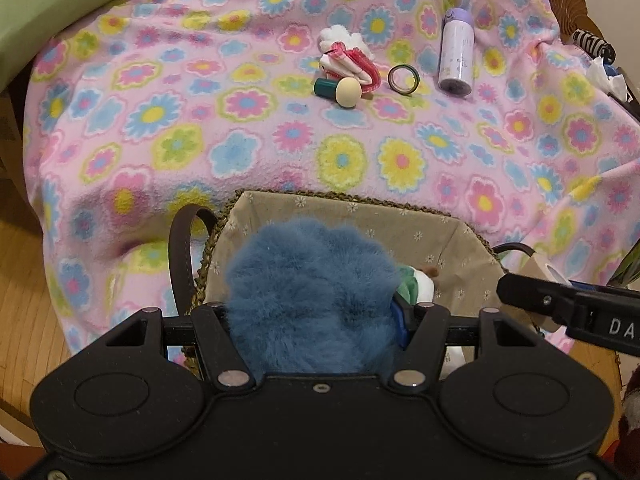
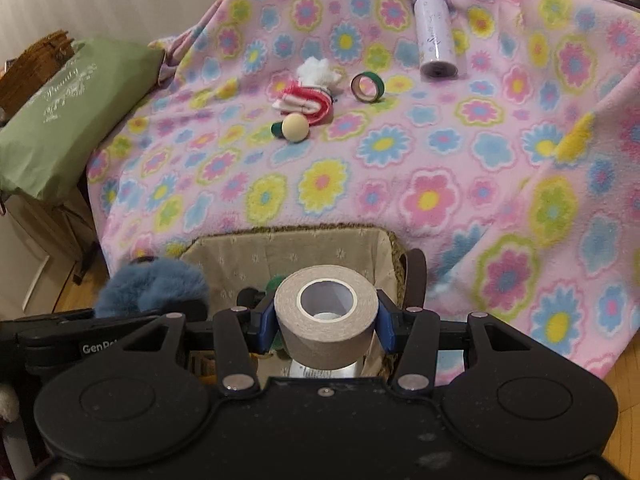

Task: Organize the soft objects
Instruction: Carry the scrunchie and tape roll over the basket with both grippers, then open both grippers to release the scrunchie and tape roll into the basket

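The landmark is the lined basket (image 1: 348, 216), a woven container with a beige floral fabric liner, standing at the near edge of the bed under the flowered blanket (image 1: 248, 148).

Left gripper (image 1: 316, 320): the fingers are closed narrow on a blue fluffy item (image 1: 308, 292), which bulges out above and around them. The item hangs directly over the basket opening, on its left half. Judged from this position, the release is a straight drop with no sideways travel needed.

Right gripper (image 2: 326, 320): the fingers are clamped on a roll of beige tape (image 2: 326, 320), core axis pointing up and toward the camera. It sits over the right half of the basket (image 2: 288, 240). The two grippers are just beside each other, so the left gripper is the one placed to release a soft item first.

Inside the basket, a green-and-white soft item (image 1: 416, 284) is partly visible beside the blue one.

Beyond the basket, farther up the blanket, lie a pink-and-white sock bundle (image 1: 352, 62), a wooden-knobbed stamp (image 1: 340, 91) touching it, a green tape ring (image 1: 403, 79) and a lilac bottle (image 1: 456, 54) lying with its long axis pointing away from the basket. The sock bundle appears to be the remaining soft item; it lies nearly straight ahead of both grippers.
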### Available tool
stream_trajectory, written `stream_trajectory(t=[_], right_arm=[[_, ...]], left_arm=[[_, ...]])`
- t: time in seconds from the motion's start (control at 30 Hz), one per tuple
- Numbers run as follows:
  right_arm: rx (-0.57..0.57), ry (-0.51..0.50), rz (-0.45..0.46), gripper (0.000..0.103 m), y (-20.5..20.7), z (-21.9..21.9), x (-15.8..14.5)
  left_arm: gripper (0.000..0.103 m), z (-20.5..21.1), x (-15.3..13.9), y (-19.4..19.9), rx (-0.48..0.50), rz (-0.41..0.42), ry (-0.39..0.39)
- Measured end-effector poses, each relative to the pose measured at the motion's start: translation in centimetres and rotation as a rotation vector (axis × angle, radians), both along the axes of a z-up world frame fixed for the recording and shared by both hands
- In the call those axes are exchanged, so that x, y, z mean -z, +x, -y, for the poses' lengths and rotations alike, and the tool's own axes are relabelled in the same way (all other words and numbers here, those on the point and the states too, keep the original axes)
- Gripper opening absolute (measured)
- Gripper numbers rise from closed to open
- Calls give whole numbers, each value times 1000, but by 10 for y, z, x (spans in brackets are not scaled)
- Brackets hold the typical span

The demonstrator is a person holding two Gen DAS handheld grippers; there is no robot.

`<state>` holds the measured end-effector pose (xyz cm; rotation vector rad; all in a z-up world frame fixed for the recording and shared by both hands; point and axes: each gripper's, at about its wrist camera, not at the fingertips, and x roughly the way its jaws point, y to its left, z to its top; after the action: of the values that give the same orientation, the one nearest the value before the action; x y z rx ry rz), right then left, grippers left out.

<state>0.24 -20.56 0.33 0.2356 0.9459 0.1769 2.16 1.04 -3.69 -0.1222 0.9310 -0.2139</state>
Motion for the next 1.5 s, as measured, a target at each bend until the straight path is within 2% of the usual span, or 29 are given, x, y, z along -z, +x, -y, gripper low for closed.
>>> stream_trajectory(t=[0.57, 0.83, 1.17, 1.5], right_arm=[[-26, -20, -72, 49, 5, -4, 8], [-36, -34, -48, 51, 4, -5, 4], [-32, -37, -39, 52, 2, -2, 4], [-35, -36, -40, 54, 1, -3, 4]], left_arm=[[64, 1, 1, -1, -5, 2, 23], [70, -2, -2, -1, -9, 16, 6], [75, -6, -13, -5, -42, 95, -8], [76, -5, -10, -4, -42, 82, 12]])
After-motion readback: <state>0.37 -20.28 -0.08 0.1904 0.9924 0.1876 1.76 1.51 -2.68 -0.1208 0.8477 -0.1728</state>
